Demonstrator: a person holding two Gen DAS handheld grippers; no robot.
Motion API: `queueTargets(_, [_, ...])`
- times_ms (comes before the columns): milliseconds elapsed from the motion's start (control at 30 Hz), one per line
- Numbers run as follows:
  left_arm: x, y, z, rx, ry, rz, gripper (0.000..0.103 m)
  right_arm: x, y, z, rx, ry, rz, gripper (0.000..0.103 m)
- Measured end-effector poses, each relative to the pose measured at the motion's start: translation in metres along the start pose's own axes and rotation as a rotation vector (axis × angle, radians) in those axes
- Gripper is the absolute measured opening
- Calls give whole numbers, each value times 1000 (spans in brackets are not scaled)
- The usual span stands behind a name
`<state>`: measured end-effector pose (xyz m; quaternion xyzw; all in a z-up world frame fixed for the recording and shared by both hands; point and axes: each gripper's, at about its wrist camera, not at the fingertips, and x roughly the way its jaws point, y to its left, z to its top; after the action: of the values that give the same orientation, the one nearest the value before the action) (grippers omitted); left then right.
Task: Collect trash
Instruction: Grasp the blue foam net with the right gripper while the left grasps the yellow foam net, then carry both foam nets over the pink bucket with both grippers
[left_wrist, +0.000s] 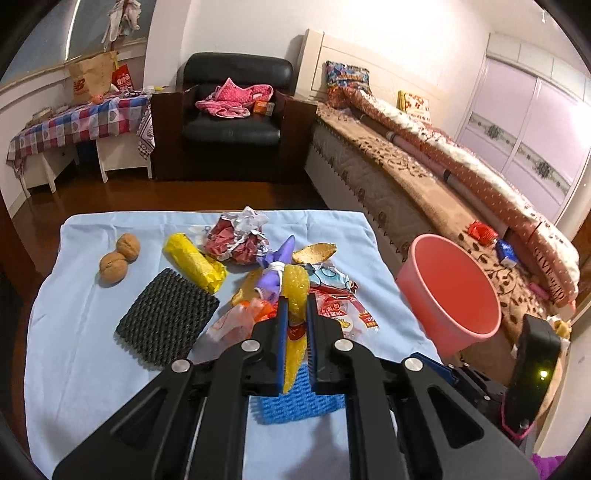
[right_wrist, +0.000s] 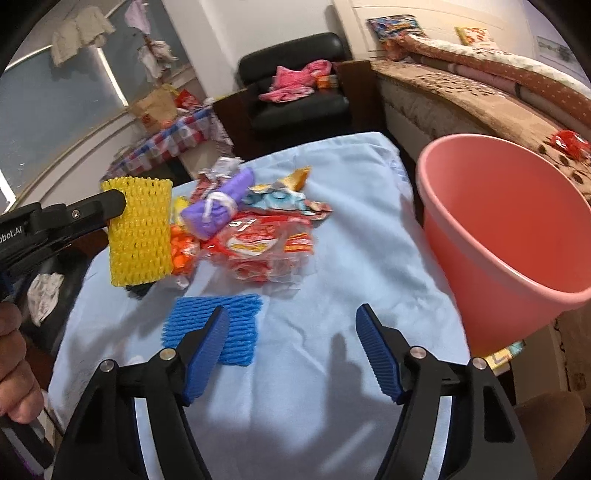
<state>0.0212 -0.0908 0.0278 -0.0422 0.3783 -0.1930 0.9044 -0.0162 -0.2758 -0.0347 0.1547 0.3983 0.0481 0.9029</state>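
My left gripper (left_wrist: 296, 301) is shut on a yellow foam net sleeve (left_wrist: 295, 291), held above the table; from the right wrist view it hangs at the left (right_wrist: 140, 229). My right gripper (right_wrist: 291, 317) is open and empty above the light-blue tablecloth (right_wrist: 332, 295). A pink bucket (left_wrist: 452, 291) stands at the table's right edge, also close on the right in the right wrist view (right_wrist: 506, 236). A blue foam net (right_wrist: 218, 328) lies flat near my right gripper's left finger. A pile of wrappers (right_wrist: 266, 247) and a tied purple bag (right_wrist: 218, 210) lie mid-table.
On the table also lie a black foam net (left_wrist: 166, 317), a yellow bag roll (left_wrist: 195, 266), two walnuts (left_wrist: 118, 258) and crumpled red foil (left_wrist: 236, 236). A bed (left_wrist: 443, 166) runs along the right, a black armchair (left_wrist: 232, 118) stands behind.
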Motion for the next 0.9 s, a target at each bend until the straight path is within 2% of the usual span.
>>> queueTargets(167, [-14, 13, -9, -14, -18, 7, 9, 8, 19, 1, -100, 50, 0, 67])
queueTargets(333, [-23, 27, -13, -41, -23, 5, 9, 26, 37, 0, -150, 137, 26, 66])
queueTargets(400, [-26, 32, -15, -55, -29, 1, 9, 33, 46, -1, -182, 168, 9, 66])
queueTargets(533, [-31, 38, -18, -60, -36, 5, 9, 42, 59, -4, -239, 183, -51, 55])
queueTargets(633, [-31, 40, -21, -61, -27, 17, 9, 44, 66, -5, -244, 184, -31, 34])
queueTargets(667, [-31, 41, -22, -62, -25, 19, 9, 43, 67, -6, -244, 183, -16, 23])
queueTargets(733, [-32, 42, -24, -65, -23, 25, 9, 40, 68, -7, -246, 176, -6, 10])
queueTargets(900, [-35, 44, -27, -69, -23, 44, 9, 16, 64, -4, -231, 111, 56, 8])
